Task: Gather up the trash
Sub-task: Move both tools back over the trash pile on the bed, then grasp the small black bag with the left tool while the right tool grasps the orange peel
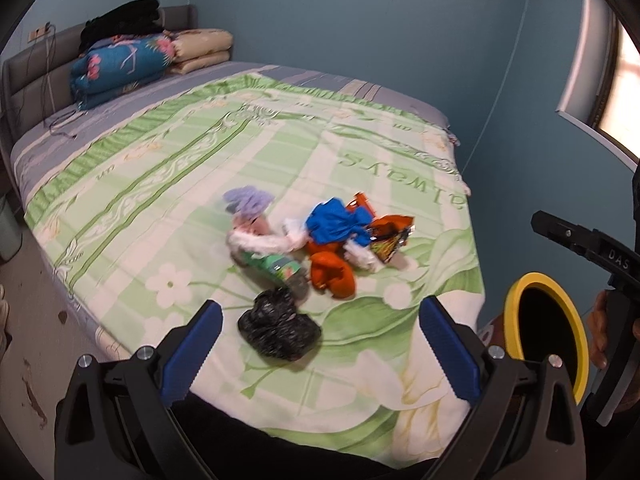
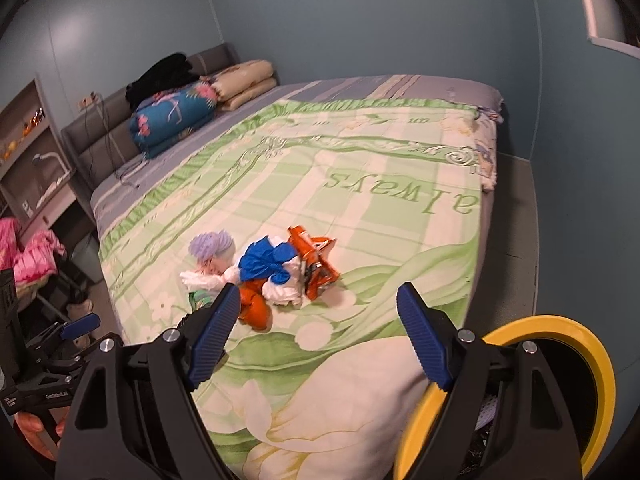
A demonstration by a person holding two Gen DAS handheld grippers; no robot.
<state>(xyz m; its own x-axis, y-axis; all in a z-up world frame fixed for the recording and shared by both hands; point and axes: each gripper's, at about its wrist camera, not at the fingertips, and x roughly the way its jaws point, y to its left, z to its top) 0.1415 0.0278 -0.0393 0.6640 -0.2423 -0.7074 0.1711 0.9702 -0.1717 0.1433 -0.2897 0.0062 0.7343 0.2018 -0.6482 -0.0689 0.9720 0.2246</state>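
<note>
A heap of trash lies on the green floral bedspread (image 1: 280,140): a black plastic bag (image 1: 278,330), a green bottle (image 1: 276,266), an orange bag (image 1: 334,274), a blue bag (image 1: 336,222), white tissue (image 1: 260,242), a purple wad (image 1: 248,200) and an orange snack wrapper (image 1: 388,236). My left gripper (image 1: 320,348) is open, just short of the black bag. My right gripper (image 2: 316,336) is open above the bed's near end, short of the blue bag (image 2: 268,260), orange bag (image 2: 256,308) and wrapper (image 2: 316,264). A yellow-rimmed bin (image 1: 548,336) stands at the right, also in the right wrist view (image 2: 560,392).
Folded quilts (image 1: 120,64) and black clothes (image 1: 120,20) are stacked at the headboard. A blue wall and window (image 1: 600,52) are to the right. A shelf (image 2: 28,148) and pink cloth (image 2: 28,256) stand left of the bed. The right tool's handle shows in the left wrist view (image 1: 592,248).
</note>
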